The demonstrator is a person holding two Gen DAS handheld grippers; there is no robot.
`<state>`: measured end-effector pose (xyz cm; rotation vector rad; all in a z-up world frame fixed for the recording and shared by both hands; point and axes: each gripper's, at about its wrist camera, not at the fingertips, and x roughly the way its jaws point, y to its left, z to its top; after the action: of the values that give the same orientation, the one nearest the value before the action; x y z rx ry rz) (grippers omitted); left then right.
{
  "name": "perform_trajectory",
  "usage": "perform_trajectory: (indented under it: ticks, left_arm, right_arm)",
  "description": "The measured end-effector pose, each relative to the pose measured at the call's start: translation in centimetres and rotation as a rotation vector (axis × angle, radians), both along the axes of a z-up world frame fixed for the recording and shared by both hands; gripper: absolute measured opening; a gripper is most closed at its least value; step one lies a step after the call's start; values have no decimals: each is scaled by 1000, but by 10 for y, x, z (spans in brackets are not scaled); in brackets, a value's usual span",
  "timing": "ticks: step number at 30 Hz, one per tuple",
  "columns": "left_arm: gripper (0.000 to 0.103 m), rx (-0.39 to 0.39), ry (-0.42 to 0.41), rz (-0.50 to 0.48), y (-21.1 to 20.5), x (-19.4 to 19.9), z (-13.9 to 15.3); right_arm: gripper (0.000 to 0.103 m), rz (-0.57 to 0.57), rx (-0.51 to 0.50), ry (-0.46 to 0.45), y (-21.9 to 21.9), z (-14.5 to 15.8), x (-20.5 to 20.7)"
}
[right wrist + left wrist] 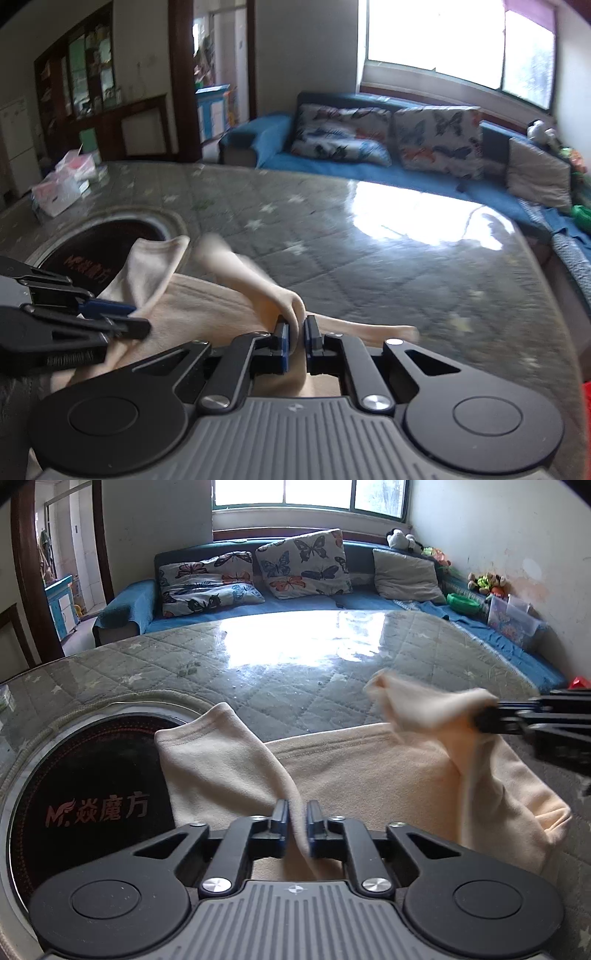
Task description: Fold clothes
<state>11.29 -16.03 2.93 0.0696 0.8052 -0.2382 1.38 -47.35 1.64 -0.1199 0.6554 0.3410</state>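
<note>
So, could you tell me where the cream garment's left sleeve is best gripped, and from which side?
Grip the sleeve at its raised lengthwise fold, coming from the near edge as the left gripper does: the ridge stands up between the fingers, while the cuff end lies flat.

A cream garment (369, 775) is seen on a grey-green quilted table cover (258, 672) with pale stars; butterfly-printed cushions (303, 565) are placed on a blue sofa (125, 602).
</note>
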Motion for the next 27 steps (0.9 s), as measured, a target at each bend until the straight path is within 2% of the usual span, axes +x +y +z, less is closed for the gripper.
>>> perform_trajectory:
  ticks: [4, 12, 21, 27]
  left_arm:
    - [4, -13, -32, 19, 9, -11, 8]
    - [3, -61, -137, 92, 49, -58, 42]
    - [3, -144, -144, 220, 120, -134, 58]
    - [3, -151, -65, 270, 148, -168, 36]
  right_arm:
    - [7, -68, 15, -56, -27, 17, -27]
    - [7, -224, 50, -116, -88, 36, -90]
    - [7, -409, 56, -74, -148, 17, -144]
    - [9, -522, 72, -9, -179, -5, -163]
